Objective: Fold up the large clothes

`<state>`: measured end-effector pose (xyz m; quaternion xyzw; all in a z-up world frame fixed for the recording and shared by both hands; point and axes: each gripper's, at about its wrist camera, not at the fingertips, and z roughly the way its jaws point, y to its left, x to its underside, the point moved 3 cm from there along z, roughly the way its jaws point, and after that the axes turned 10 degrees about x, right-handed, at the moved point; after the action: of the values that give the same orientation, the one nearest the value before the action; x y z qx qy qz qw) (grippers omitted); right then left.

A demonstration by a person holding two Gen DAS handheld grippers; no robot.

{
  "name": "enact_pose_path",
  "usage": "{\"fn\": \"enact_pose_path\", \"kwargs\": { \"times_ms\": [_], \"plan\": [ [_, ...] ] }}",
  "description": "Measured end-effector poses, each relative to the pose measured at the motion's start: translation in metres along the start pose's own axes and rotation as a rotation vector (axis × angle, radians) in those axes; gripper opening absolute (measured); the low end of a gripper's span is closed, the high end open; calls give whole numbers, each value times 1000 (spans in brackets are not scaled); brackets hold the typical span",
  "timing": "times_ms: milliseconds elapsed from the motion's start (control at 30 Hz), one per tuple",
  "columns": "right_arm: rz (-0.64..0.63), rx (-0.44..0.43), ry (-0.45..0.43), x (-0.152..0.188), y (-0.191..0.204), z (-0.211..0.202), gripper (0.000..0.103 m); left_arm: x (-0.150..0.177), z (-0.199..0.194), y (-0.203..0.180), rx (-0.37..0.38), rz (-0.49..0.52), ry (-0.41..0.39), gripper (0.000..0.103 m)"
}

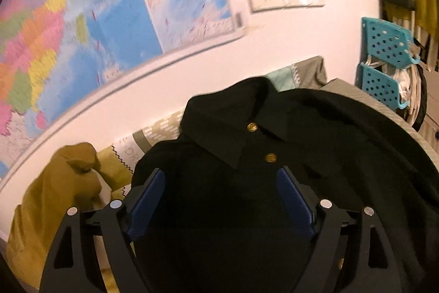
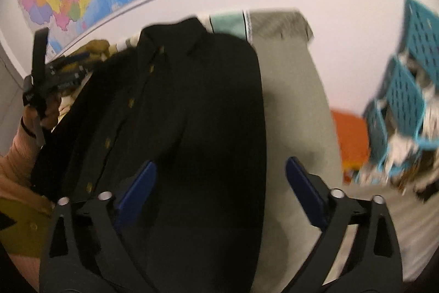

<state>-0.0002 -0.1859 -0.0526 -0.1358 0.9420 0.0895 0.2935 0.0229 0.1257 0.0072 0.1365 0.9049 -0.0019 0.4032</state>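
Your left gripper (image 1: 221, 190) and right gripper (image 2: 221, 177) both hang with jaws wide apart, nothing pinched. The black shirt (image 2: 192, 100) lies flat on the grey bedsheet (image 2: 290, 100), collar (image 1: 219, 133) toward the wall.

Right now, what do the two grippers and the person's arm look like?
Both the left gripper and the right gripper have black skeleton frames with triangular cut-outs, silver round pins at the joints and flat blue pads on the fingers. In the right wrist view, the left arm wears a peach ribbed sleeve and a dark band at the wrist.
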Motion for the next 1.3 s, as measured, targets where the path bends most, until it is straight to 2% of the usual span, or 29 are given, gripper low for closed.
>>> {"fn": "enact_pose_path", "kwargs": {
  "times_ms": [133, 267, 333, 367, 400, 433, 467, 500, 533, 567, 600, 833, 1000, 1067, 1133, 1233, 1267, 1300],
  "plan": [
    [32, -11, 48, 36, 3, 2, 97, 6, -22, -18, -7, 26, -31, 85],
    [84, -43, 58, 60, 5, 3, 97, 16, -30, -28, -2, 28, -30, 85],
    [90, -62, 52, 69, 7, 3, 93, 19, -33, -31, -16, 26, -32, 85],
    [96, -73, 46, 72, 6, 3, 85, 21, -34, -32, -23, 24, -31, 85],
    [107, -98, 46, 73, 5, 2, 69, 22, -34, -32, -30, 21, -30, 85],
    [123, -132, 36, 75, 3, -1, 59, 23, -34, -32, -37, 18, -29, 85],
    [129, -135, 28, 75, 1, -4, 38, 25, -35, -33, -41, 19, -27, 85],
    [131, -125, 22, 74, -2, -7, 25, 25, -35, -33, -48, 18, -27, 85],
    [146, -133, 10, 74, -6, -13, 20, 26, -36, -33, -55, 16, -28, 85],
    [158, -144, 1, 73, -9, -18, 8, 27, -37, -34, -54, 17, -30, 85],
    [167, -148, -8, 72, -12, -22, 4, 27, -38, -34, -54, 17, -30, 85],
    [213, -132, -119, 42, -37, -68, 3, 28, -42, -41, -77, 40, -45, 85],
    [257, -147, -267, 8, -55, -105, 3, 26, -44, -46, -100, 59, -62, 85],
    [263, -149, -292, -2, -58, -106, 3, 26, -43, -47, -95, 62, -63, 86],
    [276, -185, -283, -7, -58, -96, 3, 27, -41, -49, -90, 62, -58, 88],
    [252, -192, -200, -9, -46, -65, 7, 29, -33, -50, -84, 59, -37, 88],
    [253, -197, -163, -7, -44, -52, 12, 31, -29, -49, -70, 51, -23, 88],
    [242, -183, -138, -5, -40, -44, 22, 32, -27, -48, -61, 44, -14, 88]
  ]
}}
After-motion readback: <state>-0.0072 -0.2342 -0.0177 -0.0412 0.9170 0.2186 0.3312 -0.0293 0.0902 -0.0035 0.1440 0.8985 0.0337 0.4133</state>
